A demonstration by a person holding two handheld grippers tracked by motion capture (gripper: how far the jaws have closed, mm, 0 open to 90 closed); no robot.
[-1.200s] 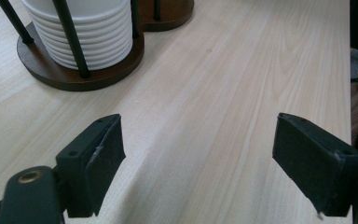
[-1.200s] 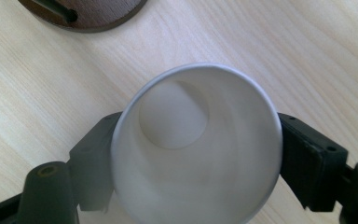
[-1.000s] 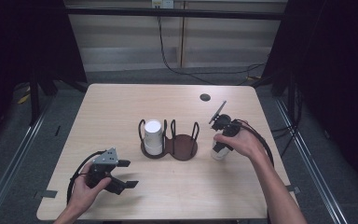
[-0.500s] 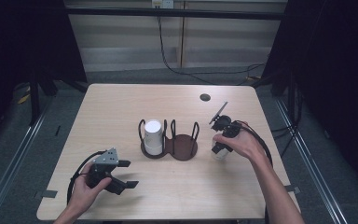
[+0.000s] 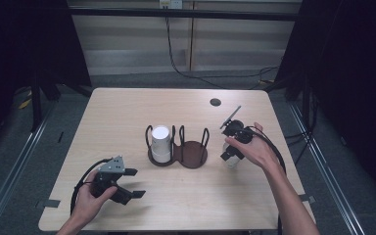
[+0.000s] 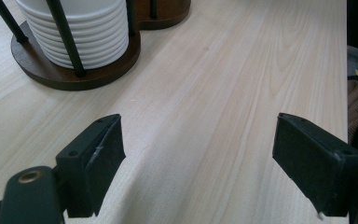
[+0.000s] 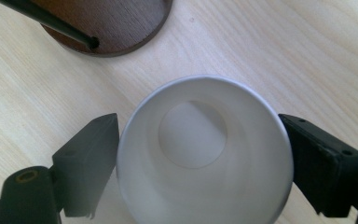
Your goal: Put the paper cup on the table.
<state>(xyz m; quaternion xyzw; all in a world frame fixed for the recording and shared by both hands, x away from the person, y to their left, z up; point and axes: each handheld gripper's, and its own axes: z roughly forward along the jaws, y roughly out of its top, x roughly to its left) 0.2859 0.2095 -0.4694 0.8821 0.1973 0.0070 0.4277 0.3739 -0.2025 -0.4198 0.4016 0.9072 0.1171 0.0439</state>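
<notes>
A dark wooden cup holder (image 5: 194,155) with thin black posts stands mid-table. Its left ring holds a stack of white cups (image 5: 160,143), while its right ring is bare. In the left gripper view the stack (image 6: 81,32) and the holder's base (image 6: 51,77) lie ahead at upper left. My left gripper (image 5: 133,183) rests near the front left, open over bare wood (image 6: 198,135). My right gripper (image 5: 232,151) points down over a single white cup (image 5: 231,159) standing right of the holder. That cup (image 7: 200,154) fills the gap between the wide-apart jaws (image 7: 199,140), its rim round.
A small black disc (image 5: 215,102) lies near the table's (image 5: 127,112) far right edge. Cables trail from both grippers. The holder's base (image 7: 116,23) sits close beyond the single cup. Dark floor surrounds the table.
</notes>
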